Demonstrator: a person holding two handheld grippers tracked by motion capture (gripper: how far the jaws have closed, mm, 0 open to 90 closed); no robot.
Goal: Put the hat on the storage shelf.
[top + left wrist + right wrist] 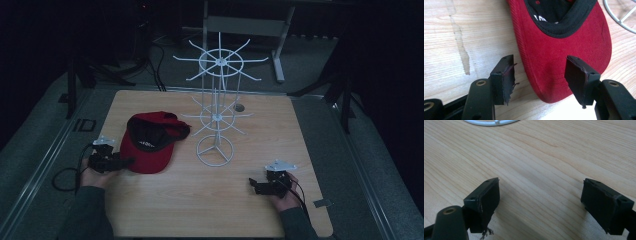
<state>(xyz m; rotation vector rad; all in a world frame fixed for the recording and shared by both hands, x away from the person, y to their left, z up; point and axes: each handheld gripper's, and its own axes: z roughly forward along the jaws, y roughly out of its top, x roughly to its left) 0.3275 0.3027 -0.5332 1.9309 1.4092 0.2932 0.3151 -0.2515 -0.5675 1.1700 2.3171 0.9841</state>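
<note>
One red cap (150,142) lies upside down on the left part of the wooden table (215,200), its opening facing up. The outside is a deep red with a soft, slightly napped look, and a row of stitching follows the curved edge of the brim (564,62). Inside, the lining is black, and a few white marks show on it, too small to read. The brim points toward the person's left hand (92,172), lying flat on the wood.

The left gripper (125,161) sits low at the brim's edge with its jaws spread wide; in the left gripper view the tip of the brim lies between the two black pads (505,80) without either one pressing on it. Frayed bits hang from the pad edges.

The right gripper (252,185) rests near the table's right front, well apart from the cap, its jaws wide and holding nothing, bare wood between them.

A white wire rack (216,115) stands just beside the cap, its ring base (215,150) on the table.
</note>
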